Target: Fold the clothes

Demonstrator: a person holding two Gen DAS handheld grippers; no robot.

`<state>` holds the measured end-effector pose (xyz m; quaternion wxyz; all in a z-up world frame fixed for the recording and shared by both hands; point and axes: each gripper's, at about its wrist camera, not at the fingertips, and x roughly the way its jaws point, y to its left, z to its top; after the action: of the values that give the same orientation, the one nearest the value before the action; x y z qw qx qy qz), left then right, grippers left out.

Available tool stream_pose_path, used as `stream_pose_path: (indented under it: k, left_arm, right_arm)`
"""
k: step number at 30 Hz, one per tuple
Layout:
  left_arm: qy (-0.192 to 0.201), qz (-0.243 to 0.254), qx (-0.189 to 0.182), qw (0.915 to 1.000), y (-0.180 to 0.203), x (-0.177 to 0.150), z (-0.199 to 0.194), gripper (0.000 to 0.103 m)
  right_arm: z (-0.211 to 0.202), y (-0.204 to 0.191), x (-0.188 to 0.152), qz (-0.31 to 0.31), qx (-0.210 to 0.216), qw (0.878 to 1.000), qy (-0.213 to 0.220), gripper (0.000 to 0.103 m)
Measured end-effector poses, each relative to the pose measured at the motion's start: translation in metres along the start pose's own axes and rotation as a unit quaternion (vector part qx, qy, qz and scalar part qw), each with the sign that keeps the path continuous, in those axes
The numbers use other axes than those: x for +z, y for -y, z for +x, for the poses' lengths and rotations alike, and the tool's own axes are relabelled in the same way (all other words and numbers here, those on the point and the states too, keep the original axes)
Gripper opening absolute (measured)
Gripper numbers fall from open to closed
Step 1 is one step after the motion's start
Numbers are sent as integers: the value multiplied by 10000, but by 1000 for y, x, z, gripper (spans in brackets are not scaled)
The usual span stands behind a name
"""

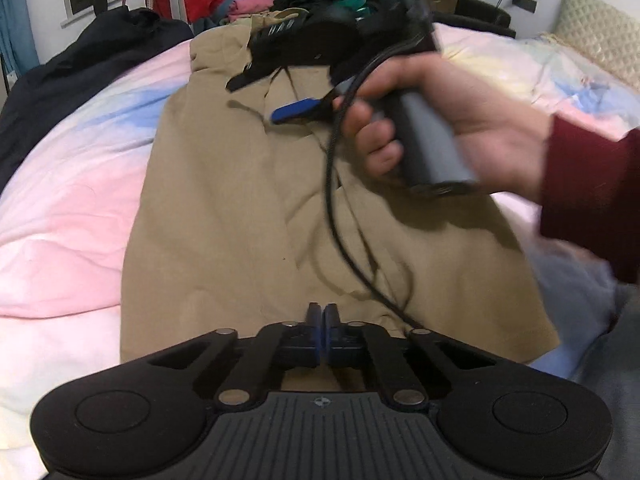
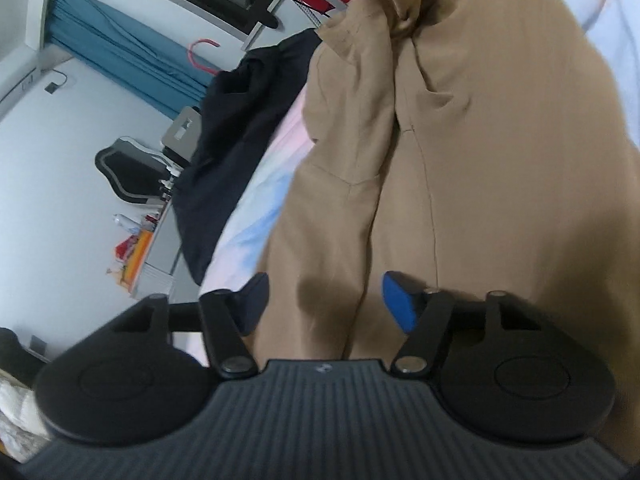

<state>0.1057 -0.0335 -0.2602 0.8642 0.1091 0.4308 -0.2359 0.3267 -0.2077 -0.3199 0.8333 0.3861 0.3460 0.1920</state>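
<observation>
Garment: my tan garment (image 1: 248, 208) lies spread lengthwise on the bed (image 1: 68, 208), near hem toward me, far end still bunched and creased.
Left hand-held gripper (image 1: 322, 312): its pads are pressed together right at the near hem; I judge a pinch of cloth is caught, but I cannot see it between them.
Right hand-held gripper (image 2: 326, 304): jaws partly apart over a raised fold of the garment, gripping nothing.
Right hand (image 1: 432, 120): it hangs above the garment's middle, its cable trailing over the cloth.
Progress: early, by my reckoning; the piece is laid out, no finished fold shows.
Edges: a dark garment (image 1: 80, 64) crowds the bed's far left corner, a heap of clothes (image 1: 304, 4) the far end.
Open room: bare bedding on both sides.
</observation>
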Motion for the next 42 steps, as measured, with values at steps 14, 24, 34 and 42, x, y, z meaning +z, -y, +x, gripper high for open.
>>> stream_pose_path:
  k: [14,24,34,42]
  left_arm:
    - [114,308,674,9972,-1,-4,-15,27]
    - [-157,938,1315,9867,25,-14,-1,20]
    - [483,823,917,9912,28,-9,-41,1]
    - [197,618,408,9971,25,-2,-19,3]
  right_arm:
    - [4,6,6,-165,163,9997,88,6]
    - [-7,-7,12,-392,123,9988,267,6]
    - [-22,-11,23,-394,98,9982,437,5]
    - [-25,-16,26,-935,-451,9936,444,7]
